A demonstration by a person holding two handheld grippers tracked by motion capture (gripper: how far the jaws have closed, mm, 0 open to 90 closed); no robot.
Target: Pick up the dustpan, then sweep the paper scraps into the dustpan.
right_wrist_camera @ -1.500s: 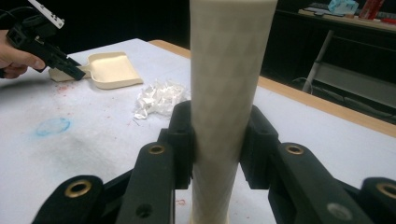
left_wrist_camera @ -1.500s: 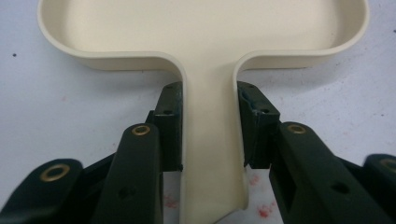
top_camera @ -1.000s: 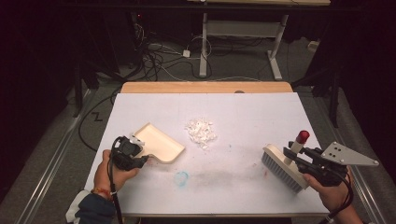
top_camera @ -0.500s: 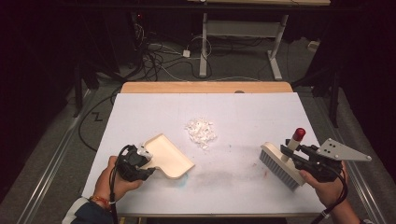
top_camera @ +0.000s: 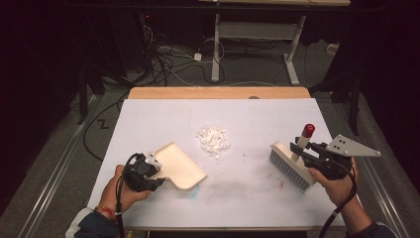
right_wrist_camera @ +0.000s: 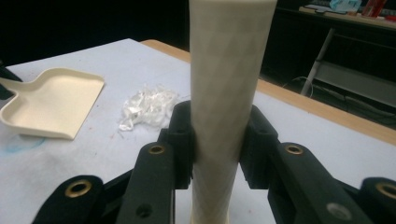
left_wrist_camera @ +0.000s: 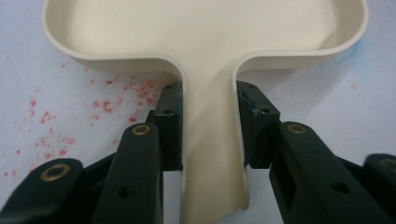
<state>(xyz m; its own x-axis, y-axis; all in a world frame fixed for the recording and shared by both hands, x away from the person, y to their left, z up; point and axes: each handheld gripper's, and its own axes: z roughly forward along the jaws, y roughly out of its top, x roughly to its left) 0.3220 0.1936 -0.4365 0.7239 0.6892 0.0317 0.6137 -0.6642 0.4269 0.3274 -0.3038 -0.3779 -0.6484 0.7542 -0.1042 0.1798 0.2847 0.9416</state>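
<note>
The left hand-held gripper (top_camera: 148, 171) is clamped on the handle of the cream dustpan (top_camera: 179, 166), which is laid flat on the counter (top_camera: 148, 119) with its open mouth turned up and rightward. The pile of white scraps (top_camera: 213, 139) is located just beyond that mouth, between both tools and nearer the dustpan. The right hand-held gripper (top_camera: 309, 153) is closed on the upright handle of the brush (top_camera: 289, 163), whose bristles are aimed leftward at the pile.
</note>
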